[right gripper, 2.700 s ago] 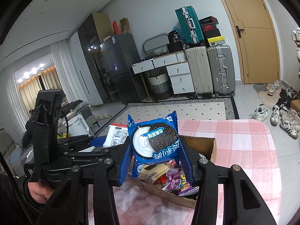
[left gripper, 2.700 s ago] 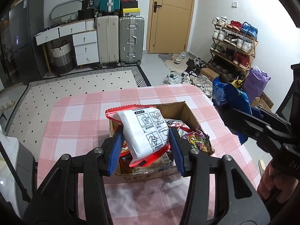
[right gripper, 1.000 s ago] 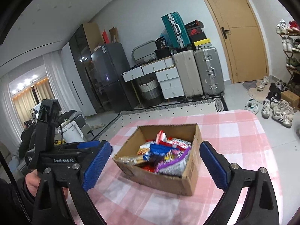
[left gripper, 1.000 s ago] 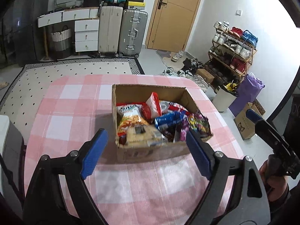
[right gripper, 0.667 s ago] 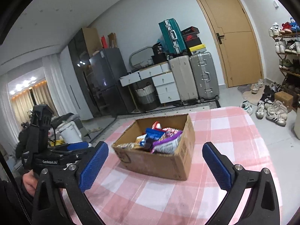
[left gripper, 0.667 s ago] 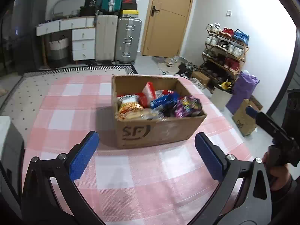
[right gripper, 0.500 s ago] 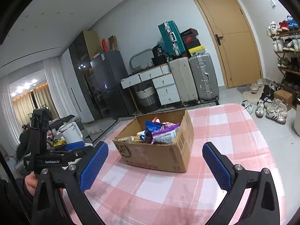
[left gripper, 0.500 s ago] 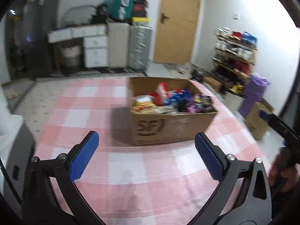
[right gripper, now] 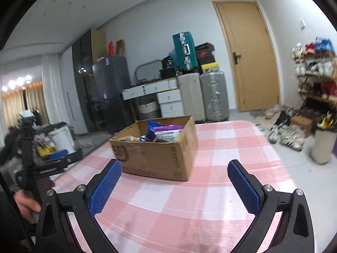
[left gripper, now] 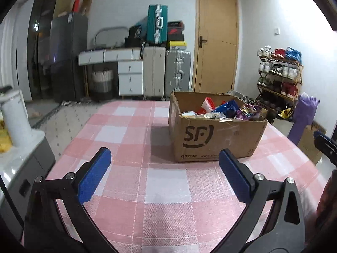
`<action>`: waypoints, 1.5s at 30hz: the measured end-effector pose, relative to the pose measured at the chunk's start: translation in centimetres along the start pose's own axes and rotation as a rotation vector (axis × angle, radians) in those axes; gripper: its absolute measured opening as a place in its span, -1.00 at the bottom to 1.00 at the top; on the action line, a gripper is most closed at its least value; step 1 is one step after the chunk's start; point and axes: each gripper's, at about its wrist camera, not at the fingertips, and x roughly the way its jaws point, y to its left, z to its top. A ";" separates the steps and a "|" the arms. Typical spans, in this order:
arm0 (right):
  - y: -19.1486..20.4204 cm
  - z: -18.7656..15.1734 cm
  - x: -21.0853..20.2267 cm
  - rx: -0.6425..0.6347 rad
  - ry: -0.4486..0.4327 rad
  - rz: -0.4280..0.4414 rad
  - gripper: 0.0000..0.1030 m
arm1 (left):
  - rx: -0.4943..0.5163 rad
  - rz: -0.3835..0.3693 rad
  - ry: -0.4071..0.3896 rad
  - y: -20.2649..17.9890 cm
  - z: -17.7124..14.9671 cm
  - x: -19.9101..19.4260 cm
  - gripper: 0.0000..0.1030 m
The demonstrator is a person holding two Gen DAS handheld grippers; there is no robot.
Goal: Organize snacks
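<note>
A brown cardboard box [left gripper: 219, 139] marked SF stands on the pink checked tablecloth [left gripper: 147, 181], filled with several snack packets [left gripper: 223, 110]. My left gripper [left gripper: 164, 175] is open and empty, low over the cloth, in front of the box and apart from it. In the right wrist view the same box [right gripper: 155, 158] with snacks [right gripper: 164, 133] stands ahead. My right gripper [right gripper: 174, 187] is open and empty, low, short of the box. The left gripper [right gripper: 42, 164] also shows at that view's left edge.
Behind the table are suitcases [left gripper: 166, 78], white drawers [left gripper: 129, 78], a dark fridge [left gripper: 67, 59] and a wooden door [left gripper: 214, 54]. A shoe rack [left gripper: 278, 80] and a purple bag [left gripper: 303, 118] stand at the right. A white appliance [left gripper: 14, 116] sits left of the table.
Both grippers let go of their snack packets into the box, opened wide, then drew back and sank low over the tablecloth. The box now looks farther away.
</note>
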 end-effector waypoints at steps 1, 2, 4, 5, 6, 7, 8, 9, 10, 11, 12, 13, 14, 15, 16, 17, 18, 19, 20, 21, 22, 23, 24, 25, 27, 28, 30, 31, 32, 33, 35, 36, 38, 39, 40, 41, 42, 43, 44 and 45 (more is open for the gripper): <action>0.1 -0.3 0.2 -0.013 0.014 -0.007 0.99 | 0.021 0.002 -0.032 -0.3 -0.4 -0.4 0.98; 0.4 -0.6 0.3 -0.032 0.019 -0.030 0.99 | 0.034 0.011 -0.049 -0.6 -0.6 -0.6 0.98; 0.7 -0.9 0.5 -0.064 0.013 -0.068 0.99 | 0.061 0.033 -0.077 -1.0 -1.5 -0.8 0.98; 0.8 -1.0 0.5 -0.070 0.011 -0.081 0.99 | 0.056 0.033 -0.082 -0.9 -1.5 -0.9 0.98; 0.7 -1.0 0.5 -0.073 0.007 -0.080 0.99 | 0.041 0.030 -0.093 -0.6 -1.5 -1.0 0.98; 0.7 -1.0 0.5 -0.075 0.004 -0.077 0.99 | 0.027 0.022 -0.095 -0.3 -1.5 -1.0 0.98; 0.7 -1.0 0.6 -0.077 0.004 -0.078 0.99 | 0.005 0.005 -0.085 0.2 -1.5 -0.7 0.98; 0.7 -1.0 0.7 -0.076 0.008 -0.076 0.99 | -0.007 -0.004 -0.078 0.5 -1.5 -0.6 0.98; 0.5 -1.0 0.9 -0.070 0.017 -0.070 0.99 | -0.016 -0.006 -0.072 0.6 -1.4 -0.7 0.98; 0.4 -0.9 0.9 -0.066 0.022 -0.066 0.99 | -0.020 -0.001 -0.068 0.7 -1.4 -0.6 0.98; 0.2 -0.9 1.1 -0.059 0.027 -0.063 0.99 | -0.015 -0.005 -0.065 0.6 -1.4 -0.4 0.98; 0.1 -0.8 1.2 -0.055 0.028 -0.060 0.99 | -0.005 -0.015 -0.066 0.4 -1.4 -0.5 0.98; 0.1 -0.9 1.1 -0.051 0.027 -0.061 0.99 | 0.019 -0.017 -0.077 -0.1 -1.5 -0.7 0.98; 0.1 -0.9 1.0 -0.051 0.022 -0.061 0.99 | 0.038 -0.015 -0.088 -0.4 -1.6 -0.9 0.98; 0.1 -0.9 1.0 -0.051 0.021 -0.059 0.99 | 0.052 -0.015 -0.097 -0.7 -1.6 -1.1 0.98; 0.1 -1.0 1.0 -0.054 0.021 -0.056 0.99 | 0.055 -0.012 -0.095 -0.8 -1.6 -1.0 0.98; 0.2 -0.9 1.2 -0.056 0.024 -0.053 0.99 | 0.040 -0.012 -0.085 -0.5 -1.6 -0.7 0.98; 0.2 -0.9 1.4 -0.060 0.025 -0.053 0.99 | 0.029 -0.010 -0.084 -0.4 -1.5 -0.7 0.98; 0.3 -0.9 1.5 -0.063 0.026 -0.053 0.99 | 0.018 -0.007 -0.085 -0.2 -1.5 -0.7 0.98; 0.4 -1.0 1.5 -0.067 0.029 -0.049 0.99 | 0.018 -0.007 -0.087 -0.2 -1.6 -0.6 0.98; 0.4 -1.0 1.5 -0.068 0.029 -0.047 0.99 | 0.027 -0.005 -0.090 -0.4 -1.6 -0.8 0.98; 0.4 -1.0 1.6 -0.069 0.028 -0.047 0.99 | 0.034 -0.003 -0.092 -0.2 -1.6 -0.9 0.98; 0.5 -1.0 1.5 -0.068 0.028 -0.047 0.99 | 0.037 -0.003 -0.092 -0.1 -1.6 -0.9 0.98; 0.5 -1.0 1.5 -0.068 0.030 -0.046 0.99 | 0.031 -0.004 -0.091 0.2 -1.6 -0.8 0.98; 0.5 -1.0 1.5 -0.067 0.027 -0.047 0.99 | 0.030 -0.003 -0.091 0.3 -1.6 -0.7 0.98; 0.5 -1.0 1.5 -0.068 0.028 -0.046 0.99 | 0.033 -0.003 -0.093 0.3 -1.6 -0.7 0.98; 0.5 -1.1 1.5 -0.069 0.029 -0.047 0.99 | 0.027 -0.004 -0.091 0.7 -1.6 -0.6 0.98; 0.5 -1.1 1.5 -0.068 0.029 -0.047 0.99 | 0.028 -0.004 -0.092 0.3 -1.6 -0.8 0.98; 0.5 -1.1 1.5 -0.068 0.029 -0.047 0.99 | 0.029 -0.004 -0.092 0.3 -1.6 -0.8 0.98; 0.5 -1.1 1.5 -0.068 0.029 -0.046 0.99 | 0.030 -0.004 -0.092 0.4 -1.6 -0.7 0.98; 0.5 -1.1 1.6 -0.068 0.029 -0.048 0.99 | 0.029 -0.004 -0.092 0.3 -1.6 -0.8 0.98; 0.5 -1.1 1.5 -0.068 0.029 -0.047 0.99 | 0.030 -0.003 -0.092 0.4 -1.6 -0.7 0.98; 0.5 -1.1 1.5 -0.068 0.029 -0.049 0.99 | 0.029 -0.003 -0.092 0.3 -1.6 -0.8 0.98; 0.5 -1.1 1.5 -0.068 0.029 -0.048 0.99 | 0.029 -0.003 -0.092 0.4 -1.6 -0.7 0.98; 0.5 -1.1 1.6 -0.068 0.029 -0.048 0.99 | 0.029 -0.003 -0.092 0.3 -1.6 -0.8 0.98; 0.6 -1.1 1.6 -0.067 0.029 -0.048 0.99 | 0.029 -0.003 -0.092 0.3 -1.6 -0.8 0.98; 0.5 -1.1 1.6 -0.067 0.028 -0.048 0.99 | 0.029 -0.003 -0.093 0.4 -1.6 -0.8 0.98; 0.6 -1.1 1.6 -0.067 0.028 -0.048 0.99 | 0.029 -0.003 -0.093 0.3 -1.6 -0.8 0.98; 0.5 -1.1 1.6 -0.067 0.029 -0.048 0.99 | 0.029 -0.004 -0.092 0.3 -1.6 -0.8 0.98; 0.5 -1.1 1.6 -0.067 0.030 -0.048 0.99 | 0.029 -0.003 -0.092 0.4 -1.6 -0.8 0.98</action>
